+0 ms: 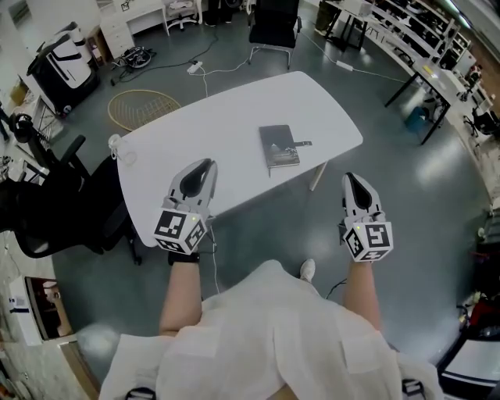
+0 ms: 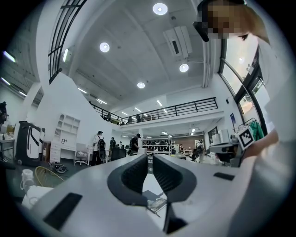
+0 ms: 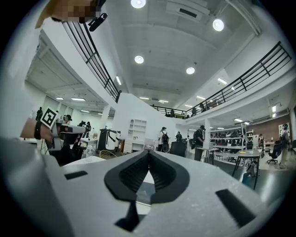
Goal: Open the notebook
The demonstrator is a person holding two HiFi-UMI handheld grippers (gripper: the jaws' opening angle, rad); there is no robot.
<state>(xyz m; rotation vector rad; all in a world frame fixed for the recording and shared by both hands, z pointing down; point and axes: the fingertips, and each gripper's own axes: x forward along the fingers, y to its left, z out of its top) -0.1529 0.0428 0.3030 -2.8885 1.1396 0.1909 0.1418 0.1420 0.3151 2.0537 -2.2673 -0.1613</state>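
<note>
One white table (image 1: 234,117) counted, carrying one grey notebook (image 1: 279,146), with one small dark item (image 1: 301,144) at the notebook's right edge, too small to identify. Two tongs in view, the left tongs (image 1: 205,166) and the right tongs (image 1: 351,179), each bearing one marker cube, so two cubes: left cube (image 1: 181,229), right cube (image 1: 367,240). On the floor: two black chairs, a far chair (image 1: 273,23) and a side chair (image 1: 55,203), one round wicker hoop (image 1: 142,109), one black-and-white bag (image 1: 66,62) and one white shoe (image 1: 307,269).
</note>
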